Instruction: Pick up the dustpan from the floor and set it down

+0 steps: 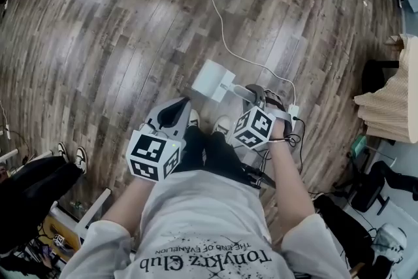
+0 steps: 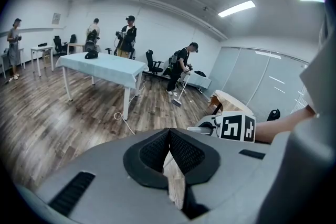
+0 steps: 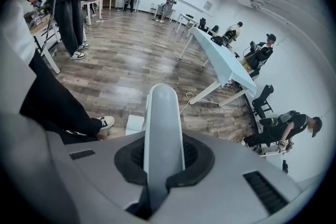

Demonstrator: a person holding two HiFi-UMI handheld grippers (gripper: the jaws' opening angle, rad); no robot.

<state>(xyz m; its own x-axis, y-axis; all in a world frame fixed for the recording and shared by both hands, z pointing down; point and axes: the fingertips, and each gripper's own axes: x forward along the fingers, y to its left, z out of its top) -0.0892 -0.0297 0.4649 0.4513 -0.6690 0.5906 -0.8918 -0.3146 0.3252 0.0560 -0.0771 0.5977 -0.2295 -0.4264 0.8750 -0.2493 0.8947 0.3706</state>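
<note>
The right gripper (image 1: pixel 256 96) has its jaws pinched on the smooth, rounded handle (image 3: pixel 163 128) of the pale grey plastic dustpan (image 1: pixel 210 80). The pan hangs out ahead of the jaws, low over the brown wood-plank floor (image 1: pixel 117 42), just in front of the person's white shoes (image 1: pixel 222 124). The left gripper (image 1: pixel 175 113) has its jaws pressed together on nothing.

The likely risk is the handle twisting in so narrow a pinch, so the pan swings and lands on an edge. A thin white cable (image 1: pixel 225 36) trails close by, and a pan set across it would rock.

Whether the pan touches the planks I cannot tell. In the right gripper view the handle covers nearly all of the pan, and the pan's underside shows in no view.
</note>
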